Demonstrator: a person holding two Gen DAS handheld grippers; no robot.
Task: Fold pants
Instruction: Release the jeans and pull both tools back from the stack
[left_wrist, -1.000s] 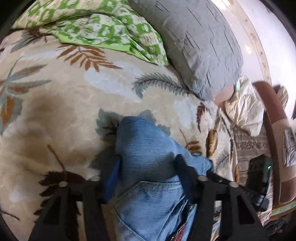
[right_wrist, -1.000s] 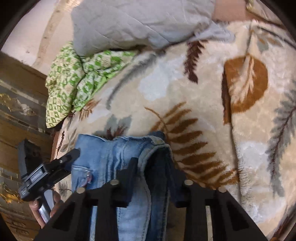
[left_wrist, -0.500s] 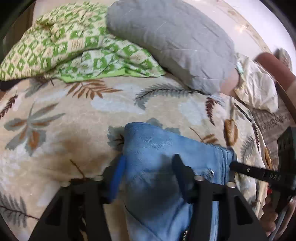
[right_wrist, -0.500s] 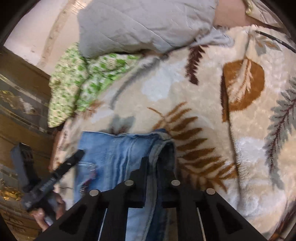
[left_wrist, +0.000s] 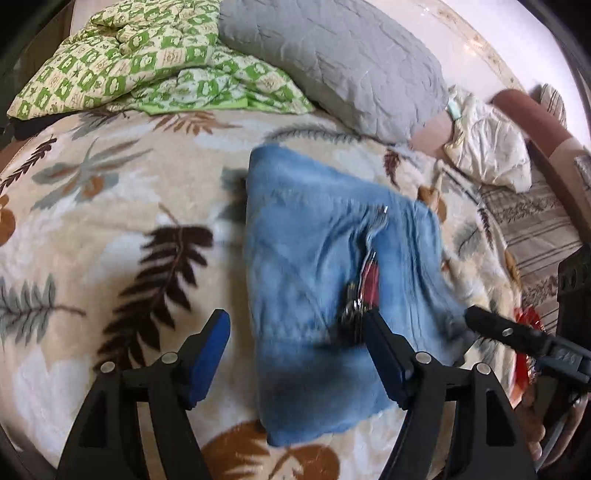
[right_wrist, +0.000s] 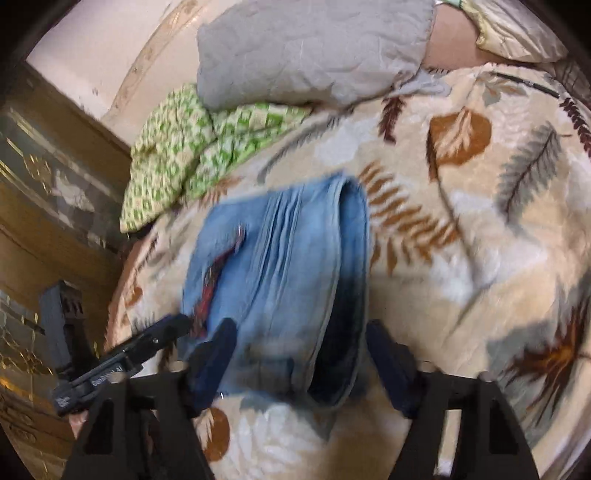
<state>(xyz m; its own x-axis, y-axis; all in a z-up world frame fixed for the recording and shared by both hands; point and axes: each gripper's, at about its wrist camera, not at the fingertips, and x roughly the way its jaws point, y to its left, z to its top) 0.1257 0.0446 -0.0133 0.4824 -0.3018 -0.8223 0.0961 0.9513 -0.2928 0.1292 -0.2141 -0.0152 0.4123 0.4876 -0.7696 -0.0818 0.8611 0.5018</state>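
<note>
Light blue jeans (left_wrist: 317, 258) lie folded in a rough rectangle on the leaf-patterned blanket (left_wrist: 110, 221), with a zip and red lining showing at the fold. My left gripper (left_wrist: 299, 347) hovers over their near end, its jaws opening, with cloth below them but nothing pressed. In the right wrist view the jeans (right_wrist: 288, 258) show a rolled waistband edge on the right. My right gripper (right_wrist: 303, 358) stands over that near end with its jaws opening; the denim lies between the fingers but is not pinched. Each gripper appears in the other's view: the right gripper (left_wrist: 480, 321) and the left gripper (right_wrist: 173, 325).
A grey quilted pillow (left_wrist: 332, 62) and a green checked quilt (left_wrist: 147, 59) lie at the head of the bed. A cream cloth bundle (left_wrist: 487, 147) and striped fabric (left_wrist: 532, 221) sit at the right. Wooden furniture (right_wrist: 44, 206) stands beside the bed. A hand (left_wrist: 535, 435) holds the right gripper.
Both grippers have drawn back from the jeans. The right gripper was shut on the waistband fold and has let go. The left jaws have spread wider. The jeans stay folded on the blanket.
</note>
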